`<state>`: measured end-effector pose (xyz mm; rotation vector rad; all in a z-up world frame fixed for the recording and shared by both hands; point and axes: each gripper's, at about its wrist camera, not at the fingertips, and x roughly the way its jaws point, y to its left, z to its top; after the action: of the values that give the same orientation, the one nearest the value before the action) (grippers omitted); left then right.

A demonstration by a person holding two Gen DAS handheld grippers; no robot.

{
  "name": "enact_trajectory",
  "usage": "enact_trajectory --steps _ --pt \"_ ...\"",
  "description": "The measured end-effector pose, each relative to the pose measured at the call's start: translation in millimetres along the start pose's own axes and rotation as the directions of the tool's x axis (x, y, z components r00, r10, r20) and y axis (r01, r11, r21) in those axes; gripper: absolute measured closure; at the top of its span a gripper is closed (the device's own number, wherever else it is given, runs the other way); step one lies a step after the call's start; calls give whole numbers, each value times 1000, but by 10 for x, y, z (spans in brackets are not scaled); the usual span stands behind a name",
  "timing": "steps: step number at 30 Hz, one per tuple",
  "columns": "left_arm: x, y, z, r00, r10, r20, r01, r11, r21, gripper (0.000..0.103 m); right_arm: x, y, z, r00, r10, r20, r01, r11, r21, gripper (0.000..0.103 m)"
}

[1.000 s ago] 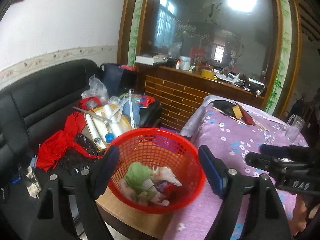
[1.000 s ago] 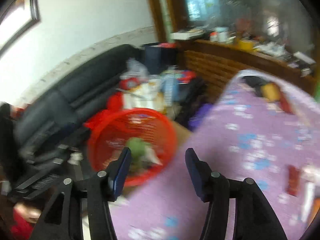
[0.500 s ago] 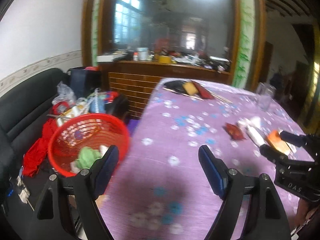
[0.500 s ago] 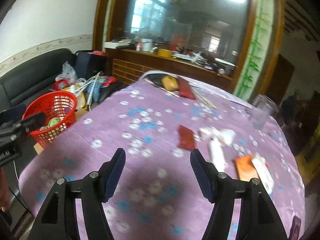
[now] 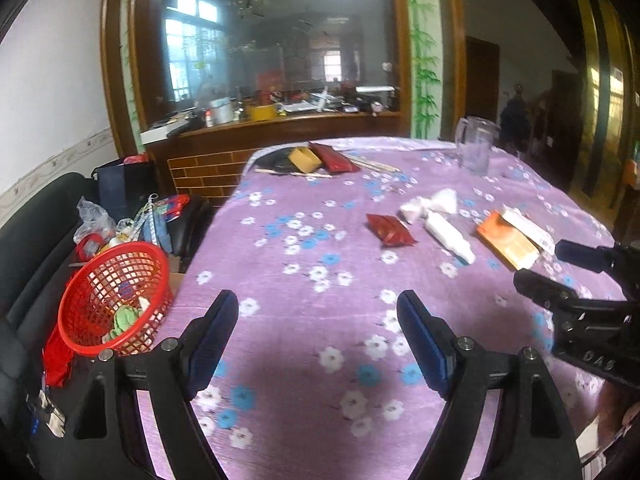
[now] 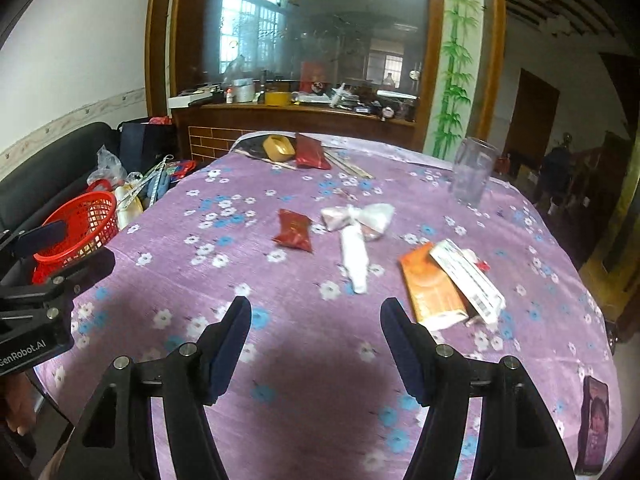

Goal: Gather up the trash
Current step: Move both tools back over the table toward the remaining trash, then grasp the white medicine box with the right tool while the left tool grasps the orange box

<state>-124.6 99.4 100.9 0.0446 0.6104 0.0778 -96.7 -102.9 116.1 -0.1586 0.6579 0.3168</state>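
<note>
Right wrist, red packet [image 6: 294,231] beyond open jaws

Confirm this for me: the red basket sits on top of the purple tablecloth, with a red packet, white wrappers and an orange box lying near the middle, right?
Not quite. The red basket sits off the table's edge beside the black sofa, not on the purple tablecloth; the left wrist view shows it. The red packet, white wrappers and orange box do lie near the middle.

Readable text: two marks, both on gripper bodies.
"GenRobot.AI" in white on side of left gripper [image 6: 38,248], seen from right wrist; "DAS" faintly on right gripper [image 5: 560,268] body, seen from left wrist. Packet and box print too blurred.
</note>
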Motion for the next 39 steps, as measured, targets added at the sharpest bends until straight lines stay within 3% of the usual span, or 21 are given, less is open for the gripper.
enact_trajectory --steps 2,12,15,20,23,26,29,35,39 --pt "-17 -85 -5 1000 -15 -9 16 1000 19 23 -63 -174 -41 1000 26 9 -27 999 24 32" --pt "71 -327 122 996 -71 -51 74 995 64 23 -78 -1315 5 998 -30 -50 37 991 130 32" --pt "100 -401 120 995 -78 -58 83 993 82 23 103 -1647 76 996 19 -83 -5 985 174 32" --pt "133 -461 114 994 -89 -65 95 990 105 23 633 -2005 259 972 179 -151 -148 969 196 32" --pt "168 -435 117 993 -96 -75 103 990 98 23 1000 -2198 308 961 215 -173 -167 952 258 32" --pt "205 -411 122 992 -98 -83 106 990 94 23 1267 -2288 325 950 243 -194 -180 939 292 32" --pt "249 -380 119 991 -100 -91 108 990 87 23 1420 -2315 339 937 285 -201 -215 927 309 24" --pt "325 -364 116 988 -114 -102 122 990 74 23 1431 -2167 287 916 339 -216 -274 920 281 22" --pt "381 -392 118 986 -123 -114 132 989 67 23 1453 -1979 205 916 293 -274 -232 944 234 36"
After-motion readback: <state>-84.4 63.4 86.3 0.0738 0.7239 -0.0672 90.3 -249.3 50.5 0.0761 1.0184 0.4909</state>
